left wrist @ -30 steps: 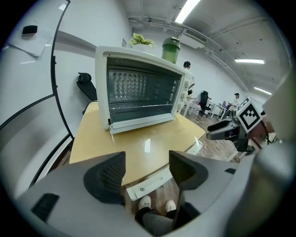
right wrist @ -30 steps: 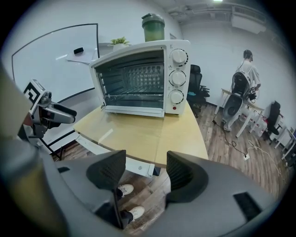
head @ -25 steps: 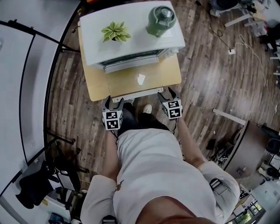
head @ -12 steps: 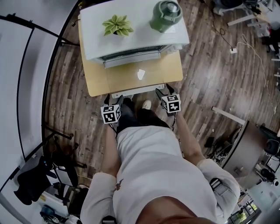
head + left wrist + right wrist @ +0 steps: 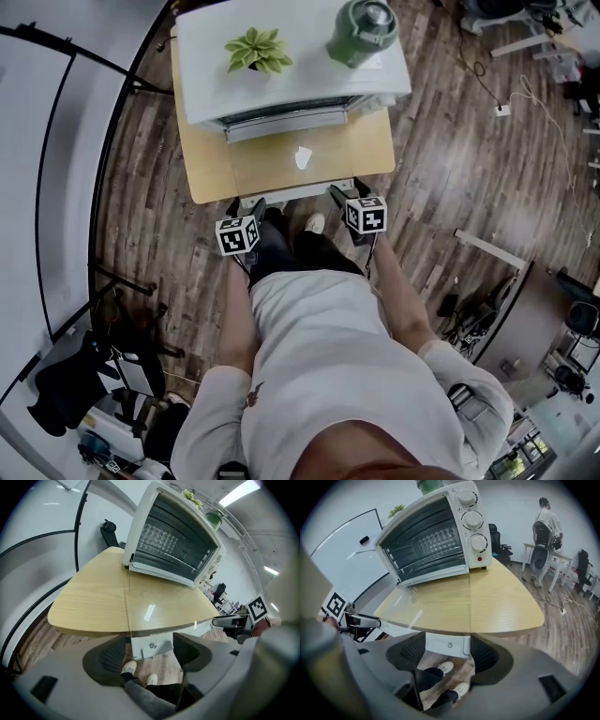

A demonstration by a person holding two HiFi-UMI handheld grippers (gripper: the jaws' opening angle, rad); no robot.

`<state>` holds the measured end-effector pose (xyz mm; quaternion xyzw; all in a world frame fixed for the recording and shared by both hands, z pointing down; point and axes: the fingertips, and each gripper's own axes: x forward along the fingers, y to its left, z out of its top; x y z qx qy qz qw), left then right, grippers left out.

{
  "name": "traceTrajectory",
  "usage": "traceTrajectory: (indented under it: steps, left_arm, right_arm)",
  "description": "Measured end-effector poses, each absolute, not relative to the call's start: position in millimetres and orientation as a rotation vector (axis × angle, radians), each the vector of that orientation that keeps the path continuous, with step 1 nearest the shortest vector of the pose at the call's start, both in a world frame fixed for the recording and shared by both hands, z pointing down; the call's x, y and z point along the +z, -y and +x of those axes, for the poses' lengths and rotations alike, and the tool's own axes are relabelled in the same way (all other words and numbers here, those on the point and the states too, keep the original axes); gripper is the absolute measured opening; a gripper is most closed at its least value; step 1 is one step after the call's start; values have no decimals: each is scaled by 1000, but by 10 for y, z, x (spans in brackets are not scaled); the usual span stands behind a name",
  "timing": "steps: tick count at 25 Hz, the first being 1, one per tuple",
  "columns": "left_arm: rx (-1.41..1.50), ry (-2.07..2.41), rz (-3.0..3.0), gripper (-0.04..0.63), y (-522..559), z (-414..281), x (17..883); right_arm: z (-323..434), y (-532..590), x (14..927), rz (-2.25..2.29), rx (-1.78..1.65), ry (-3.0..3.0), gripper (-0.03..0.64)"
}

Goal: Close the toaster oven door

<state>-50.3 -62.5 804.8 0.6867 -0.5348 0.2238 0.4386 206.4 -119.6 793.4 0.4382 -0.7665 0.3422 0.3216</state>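
- Left gripper (image 5: 247, 203): grey moulded shell, broad rounded jaws; dark ribbed pads (image 5: 108, 659) set into inner faces.
- Marker cube (image 5: 237, 234) mounted on it, just off front edge of table (image 5: 202, 169); black square codes printed on white faces.
- Right gripper (image 5: 349, 189): same grey build and ribbed pads; second cube (image 5: 366, 214) carried beside same table edge.
- Pale short-sleeved shirt (image 5: 319, 347) worn.
- Dark trousers (image 5: 281, 255) and light shoes (image 5: 316, 226) seen below table edge.

Head cam looks steeply down over the table (image 5: 214, 171). Both my jaw cams sit low at its near edge, facing the oven (image 5: 174, 540).
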Motion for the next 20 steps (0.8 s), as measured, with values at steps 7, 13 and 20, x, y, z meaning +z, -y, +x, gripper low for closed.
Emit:
traceTrajectory:
  steps: [7,13,20]
  left_arm:
    - [582,1313,1732,299,623,-422,8027]
    - [576,1312,1752,298,601,-424,7918]
    - [553,1325,1773,301,594,-431,7726]
  right_arm:
    - [2092,1207,7905,1173,893,2003,267]
    - [2097,1192,7790,1180,890,2031,259]
    - [2104,1179,7606,1184,888,2078,256]
